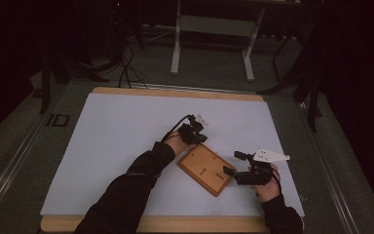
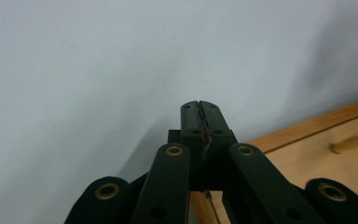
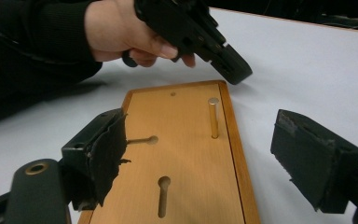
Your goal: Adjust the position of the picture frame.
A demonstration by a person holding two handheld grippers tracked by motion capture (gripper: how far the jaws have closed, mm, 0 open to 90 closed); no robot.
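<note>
A dark room holds a table (image 1: 126,126) with a white top. Near its front edge lies a wooden board (image 1: 206,168), set at a slant. The board has 1 peg (image 3: 213,116) standing up and 2 slots. The left gripper (image 1: 195,130) sits just past the board's far corner, jaws pressed tight together with nothing between them. The right gripper (image 1: 230,171) is at the board's right side, jaws wide apart and bare, looking down the board's long way. It is the closer one; the peg stands straight ahead between its jaws.
</note>
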